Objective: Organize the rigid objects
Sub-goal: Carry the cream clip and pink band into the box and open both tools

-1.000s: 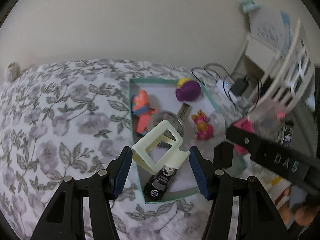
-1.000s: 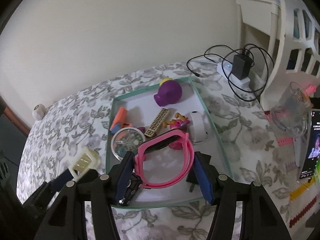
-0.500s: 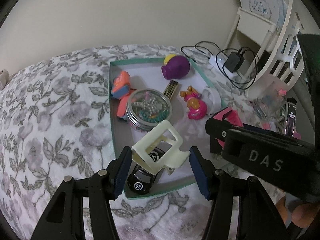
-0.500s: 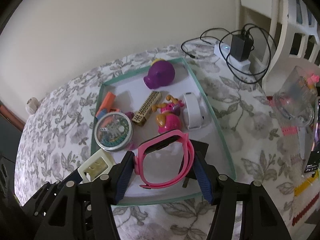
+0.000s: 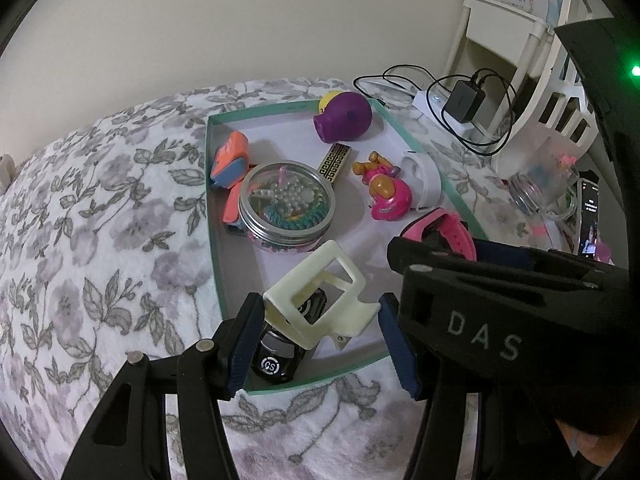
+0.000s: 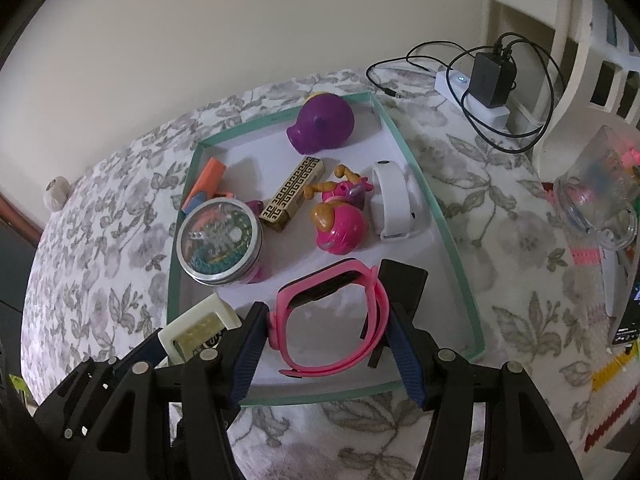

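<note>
My left gripper is shut on a cream plastic frame piece and holds it over the near left corner of the green-rimmed tray, above a black toy car. My right gripper is shut on a pink wristband and holds it over the tray's near part. The cream piece also shows in the right wrist view. The pink wristband shows beside the right gripper in the left wrist view.
In the tray lie a purple pig, a round tin, a gold bar, a pink figure, a white band and an orange toy. A charger with cables and a glass stand to the right.
Both grippers have moved forward over the tray with their objects still held. The left gripper has come right and lower, close beside the right one.
</note>
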`<state>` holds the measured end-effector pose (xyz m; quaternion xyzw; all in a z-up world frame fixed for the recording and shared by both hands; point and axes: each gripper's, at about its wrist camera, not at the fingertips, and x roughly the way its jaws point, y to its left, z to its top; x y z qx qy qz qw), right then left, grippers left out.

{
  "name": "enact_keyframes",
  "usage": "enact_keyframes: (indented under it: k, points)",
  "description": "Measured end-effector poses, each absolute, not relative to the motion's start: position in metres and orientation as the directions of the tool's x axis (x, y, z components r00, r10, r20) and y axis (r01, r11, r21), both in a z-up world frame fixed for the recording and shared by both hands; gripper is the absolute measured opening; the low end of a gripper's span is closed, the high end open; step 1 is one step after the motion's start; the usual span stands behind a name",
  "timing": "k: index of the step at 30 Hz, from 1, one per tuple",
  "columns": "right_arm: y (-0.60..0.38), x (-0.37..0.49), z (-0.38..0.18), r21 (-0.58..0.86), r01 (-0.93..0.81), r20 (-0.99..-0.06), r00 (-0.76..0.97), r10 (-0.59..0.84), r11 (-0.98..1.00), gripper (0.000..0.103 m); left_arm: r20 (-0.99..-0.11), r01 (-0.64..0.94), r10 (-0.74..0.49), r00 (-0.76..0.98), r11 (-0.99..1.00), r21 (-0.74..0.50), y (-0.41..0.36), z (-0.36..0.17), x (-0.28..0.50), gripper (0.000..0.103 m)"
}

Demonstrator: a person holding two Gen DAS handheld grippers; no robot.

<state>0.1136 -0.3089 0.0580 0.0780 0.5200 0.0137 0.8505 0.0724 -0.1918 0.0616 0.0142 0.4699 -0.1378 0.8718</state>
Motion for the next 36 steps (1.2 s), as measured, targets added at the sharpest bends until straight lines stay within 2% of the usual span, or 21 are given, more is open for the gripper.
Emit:
enact_keyframes:
  k: [15,18,20,23,32,36]
  points:
    - [-0.3038,0.116,0.0523,0.11,0.039,-0.896,0.437,0.082,0.993,0.064,-0.832,0.249,-0.224,0.508,0.963,-0.107,-0.1899,0.0582,0.0745,0.061]
    - [-0.3035,0.1161,0.0517,0.109,0.038,-0.896,0.436,0.082,0.993,0.065,-0.833,0.255,-0.227,0.505,0.961,-0.107,-0.1911,0.0574,0.0745,0.064]
    - [-0.3032,0.1162,0.0516,0.105,0.036,-0.896,0.436,0.079,0.994,0.065,-0.832,0.26,-0.227,0.506,0.96,-0.103,-0.1917,0.0577,0.0742,0.072]
    - [-0.3033,0.1161,0.0514,0.106,0.037,-0.896,0.437,0.08,0.994,0.069,-0.829,0.268,-0.232,0.509,0.958,-0.104,-0.192,0.059,0.0733,0.073]
    - [-0.3039,0.1157,0.0531,0.106,0.043,-0.889,0.451,0.075,0.994,0.069,-0.824,0.254,-0.227,0.519,0.961,-0.104,-0.1878,0.0607,0.0738,0.073]
    - [-0.3053,0.1154,0.0537,0.11,0.051,-0.883,0.464,0.074,0.993,0.071,-0.823,0.241,-0.219,0.525,0.965,-0.103,-0.1844,0.0614,0.074,0.077]
